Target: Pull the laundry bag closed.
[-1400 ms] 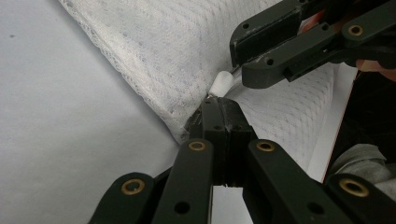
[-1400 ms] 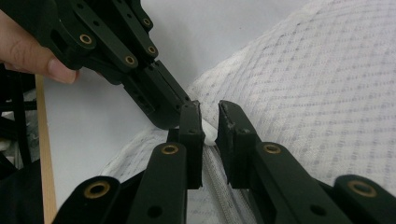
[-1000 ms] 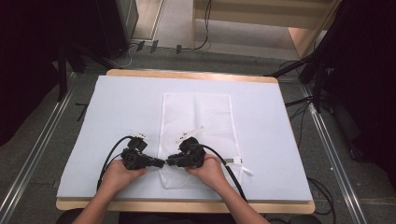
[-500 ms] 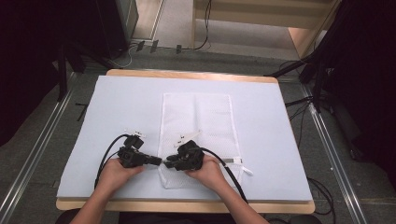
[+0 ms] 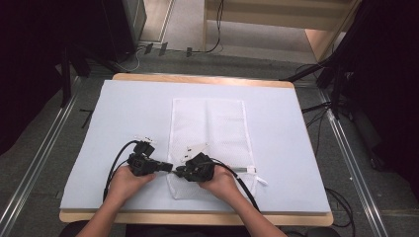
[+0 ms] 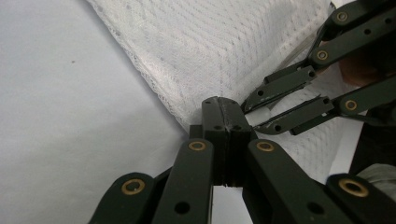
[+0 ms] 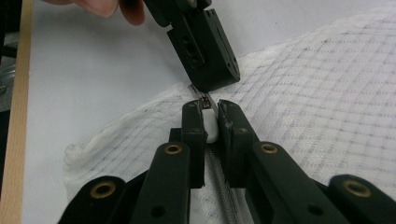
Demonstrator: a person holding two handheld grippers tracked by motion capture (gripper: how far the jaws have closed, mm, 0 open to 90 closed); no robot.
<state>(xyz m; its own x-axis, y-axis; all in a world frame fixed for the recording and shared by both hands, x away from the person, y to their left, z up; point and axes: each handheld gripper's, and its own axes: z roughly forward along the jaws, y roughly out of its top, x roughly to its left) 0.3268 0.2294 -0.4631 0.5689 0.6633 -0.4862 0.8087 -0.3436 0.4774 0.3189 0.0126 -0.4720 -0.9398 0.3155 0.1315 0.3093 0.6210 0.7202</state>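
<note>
We see the mesh laundry bag (image 5: 210,133) lying lengthwise away from us, its near corner hidden beneath both grippers: left gripper (image 6: 225,122) pressed shut pinching its edge, right gripper (image 7: 211,122) closing on the white zipper pull (image 7: 211,126)

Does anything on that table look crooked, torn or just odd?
Nothing torn or spilled. The white mesh bag lies flat, but its near left corner is bunched where the left tongs pinch the edge and the right tongs close on the white zipper pull.

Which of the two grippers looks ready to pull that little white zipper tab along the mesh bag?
Probably the right gripper: its jaws sit around the white zipper tab. The left gripper, shut, pins the mesh bag at its edge.
</note>
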